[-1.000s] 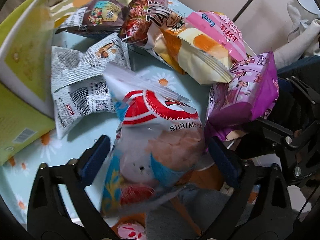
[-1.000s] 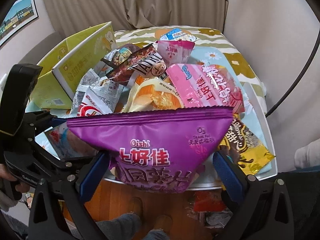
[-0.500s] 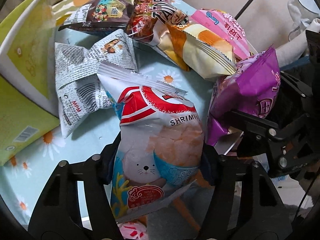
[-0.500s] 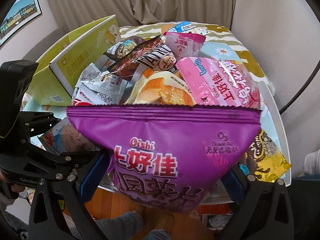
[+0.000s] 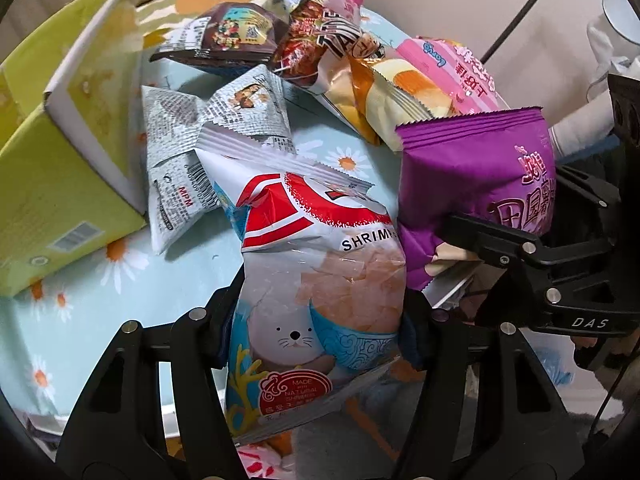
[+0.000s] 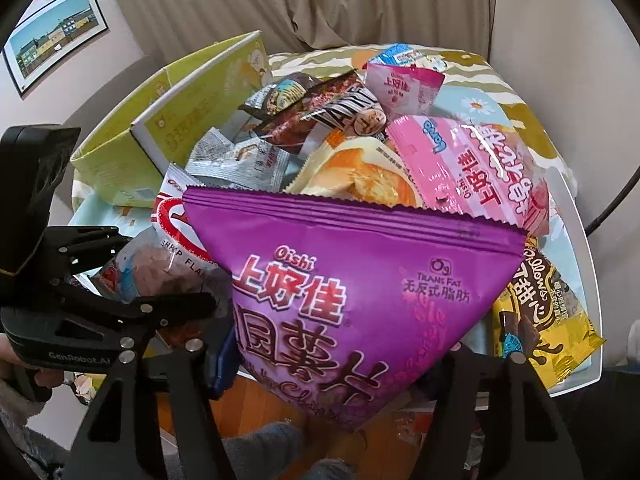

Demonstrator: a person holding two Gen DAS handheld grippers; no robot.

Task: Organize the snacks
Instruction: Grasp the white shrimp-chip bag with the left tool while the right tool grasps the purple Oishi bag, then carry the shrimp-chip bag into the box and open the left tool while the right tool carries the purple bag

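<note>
Your left claw [image 5: 318, 320] is clenched on the shrimp chip bag [image 5: 316, 264], pinching its lower half from both sides. The bag stands nearly upright at the near edge of the desk [image 5: 132, 280], its long axis running away from you, its top tipped toward the far-left corner.

Just to its right, your right claw [image 6: 340, 356] grips the purple chip bag [image 6: 356, 272] by its narrow bottom; the wide sealed top fans out above, slightly tilted. The two bags sit side by side, almost touching.

The shrimp bag is white with a red emblem, a clear window showing pinkish chips, and a cartoon seal. The purple bag is glossy, with white Chinese lettering.

The open yellow-green box [image 5: 60, 184] lies on the desk's left edge, nearer your left claw. Beyond, a loose pile of snack packets [image 5: 360, 60] covers the far side.
</note>
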